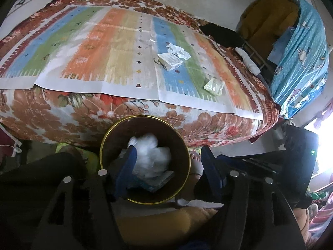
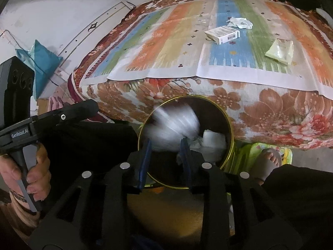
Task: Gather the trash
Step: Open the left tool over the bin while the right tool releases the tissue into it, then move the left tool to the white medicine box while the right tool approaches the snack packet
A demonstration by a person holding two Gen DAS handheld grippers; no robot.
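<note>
A: How are both grippers placed at this moment?

B: The left gripper [image 1: 166,166] and the right gripper [image 2: 164,156] are both held above the round dark bin with the gold rim [image 1: 185,145], which stands on the floor against the side of the bed. The left fingers [image 1: 127,166] are seen well apart with nothing clamped. The right fingers [image 2: 145,158] are parted by a narrower gap, and a blurred white plastic wad [image 2: 172,125] is seen just beyond their tips, over the bin mouth; no pinch on it can be made out, so it is judged to be released.

A: What is held by the bin?

B: Crumpled white plastic and paper [image 1: 152,160] are seen inside, with a bluish scrap beneath.

A: Where is the remaining trash?

B: On the striped paper sheet [image 1: 93,48] spread over the floral bed [image 1: 52,116], three pieces are left: a small white rectangular carton [image 2: 222,34], a crumpled white tissue [image 2: 239,23] just behind it, and a flat yellowish clear wrapper [image 2: 281,51] nearer the bed edge. All lie ahead of the fingers and to the right, so the right hand is judged nearer. The carton's long axis is laid roughly across the right view.
</note>
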